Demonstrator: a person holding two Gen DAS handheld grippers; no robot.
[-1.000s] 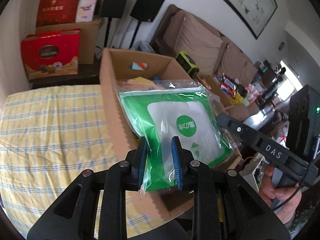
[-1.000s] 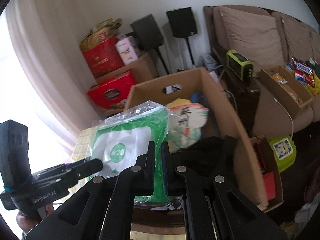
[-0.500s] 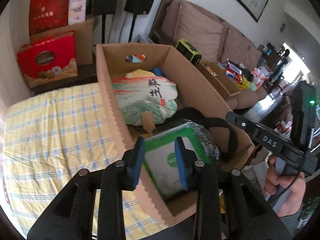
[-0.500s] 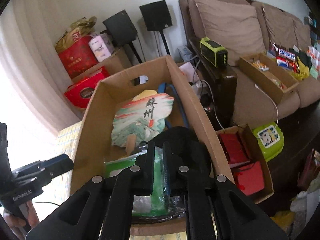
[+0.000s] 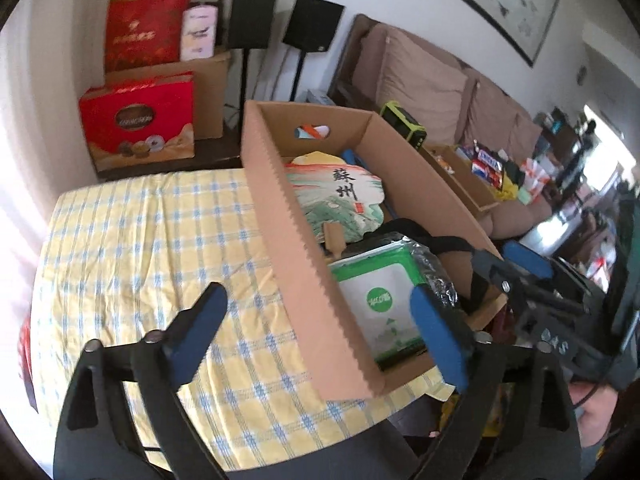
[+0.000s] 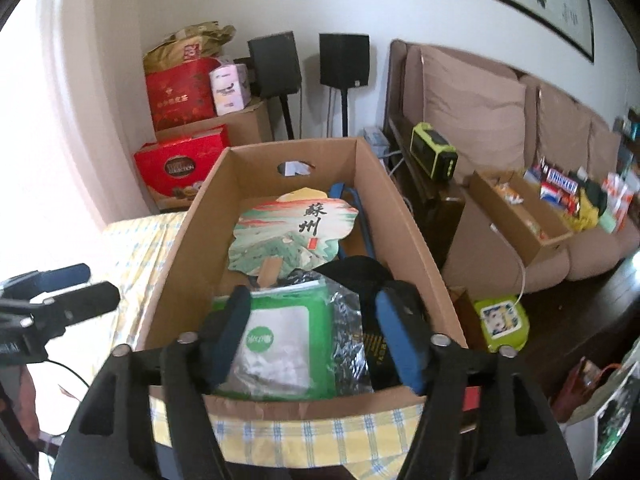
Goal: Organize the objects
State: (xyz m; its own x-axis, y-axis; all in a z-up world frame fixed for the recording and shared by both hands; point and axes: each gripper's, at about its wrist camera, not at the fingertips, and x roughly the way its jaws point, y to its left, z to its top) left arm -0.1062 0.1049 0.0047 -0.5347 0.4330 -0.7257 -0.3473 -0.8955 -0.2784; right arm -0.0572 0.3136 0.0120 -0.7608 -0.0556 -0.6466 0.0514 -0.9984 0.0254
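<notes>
A green and white plastic packet (image 5: 380, 300) (image 6: 280, 344) lies inside the open cardboard box (image 5: 280, 216) (image 6: 404, 224), at its near end, beside a black bag (image 6: 360, 272). A painted paper fan (image 5: 340, 200) (image 6: 296, 236) lies further back in the box. My left gripper (image 5: 320, 320) is open and empty, its fingers straddling the box's left wall. My right gripper (image 6: 316, 320) is open and empty just above the packet. The left gripper also shows at the left of the right wrist view (image 6: 72, 288).
The box stands on a yellow checked tablecloth (image 5: 140, 248). Red gift boxes (image 5: 140, 128) and speakers (image 5: 312, 24) stand behind. A brown sofa (image 6: 500, 128) with a snack tray (image 6: 520, 216) is on the right. A green container (image 6: 500, 320) lies on the floor.
Both grippers lowered the packet into the box, opened and let go of it. The packet now lies in the box and both grippers have drawn back.
</notes>
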